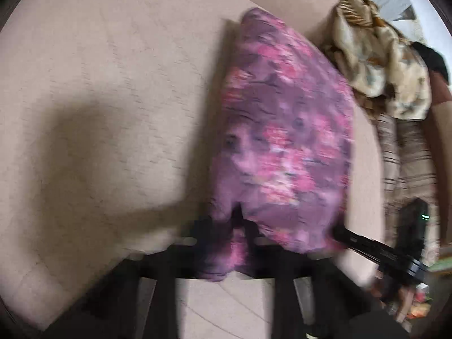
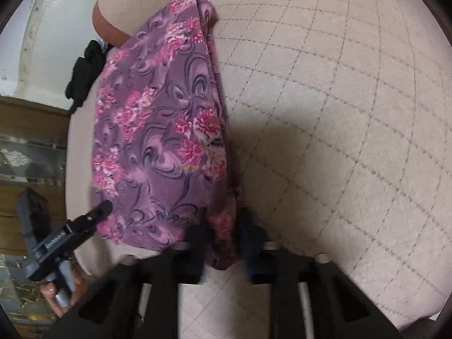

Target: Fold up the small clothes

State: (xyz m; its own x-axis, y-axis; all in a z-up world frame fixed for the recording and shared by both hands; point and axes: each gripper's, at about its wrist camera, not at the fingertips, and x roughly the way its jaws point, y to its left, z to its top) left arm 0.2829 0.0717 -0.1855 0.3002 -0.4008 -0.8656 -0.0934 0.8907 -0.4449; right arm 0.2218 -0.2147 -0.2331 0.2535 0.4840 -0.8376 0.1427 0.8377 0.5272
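Note:
A purple garment with pink flowers (image 1: 282, 130) lies lengthwise on a beige quilted cushion (image 1: 113, 84), folded into a long strip. My left gripper (image 1: 228, 226) is shut on its near edge, with cloth bunched between the fingers. In the right wrist view the same garment (image 2: 158, 118) runs away from me, and my right gripper (image 2: 223, 231) is shut on its near right corner. Each view shows the other gripper: the right one (image 1: 339, 231) at the cloth's right corner, the left one (image 2: 103, 207) at its left corner. The left wrist view is blurred.
A heap of beige and brown patterned clothes (image 1: 381, 65) and a striped cloth (image 1: 406, 155) lie to the right of the garment. A black item (image 2: 84, 76) sits by the cushion's (image 2: 339, 113) left edge. A hand (image 2: 62, 291) holds the left gripper. Wood and glass furniture (image 2: 28, 155) stands beyond.

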